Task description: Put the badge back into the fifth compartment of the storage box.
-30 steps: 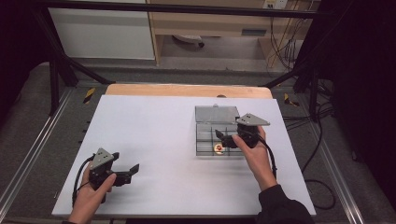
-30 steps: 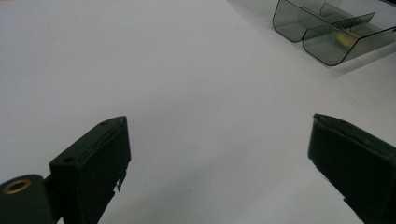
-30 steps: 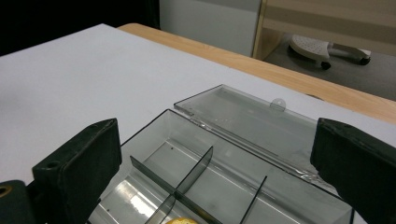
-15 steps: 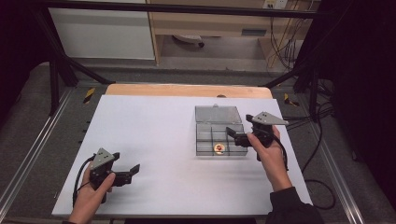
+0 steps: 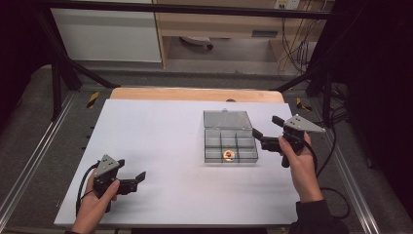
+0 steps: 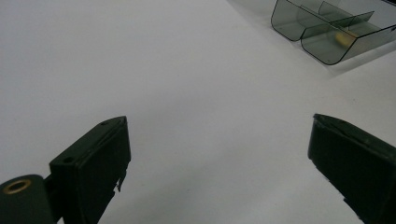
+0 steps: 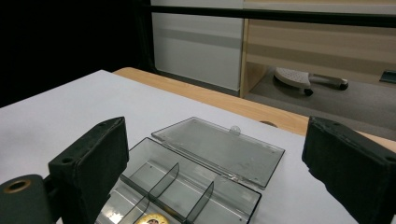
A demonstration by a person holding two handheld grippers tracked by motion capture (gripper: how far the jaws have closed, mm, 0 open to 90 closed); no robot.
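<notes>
A clear grey compartment box (image 5: 231,145) lies on the white table top right of centre, its lid (image 5: 226,119) folded flat behind it. A small round gold object (image 5: 227,155) rests in the front middle compartment. My right gripper (image 5: 266,126) hovers just right of the box, pointing left at it. It is open, its jaws have just been closing a little, and nothing is between them. In the right gripper view the box (image 7: 187,193), lid (image 7: 219,149) and gold object (image 7: 152,219) lie below the jaws. My left gripper (image 5: 131,169) stands open and empty at the front left.
The white sheet (image 5: 160,146) covers a wooden table whose edge (image 5: 195,94) shows at the back. Metal rails (image 5: 29,161) run along both sides. Cables (image 5: 336,146) trail at the right. The left gripper view shows the box (image 6: 327,32) far off at upper right.
My right gripper has pulled back from over the box's front compartments to the right and a little up. The gold object stays in the box. The left gripper has not moved.
</notes>
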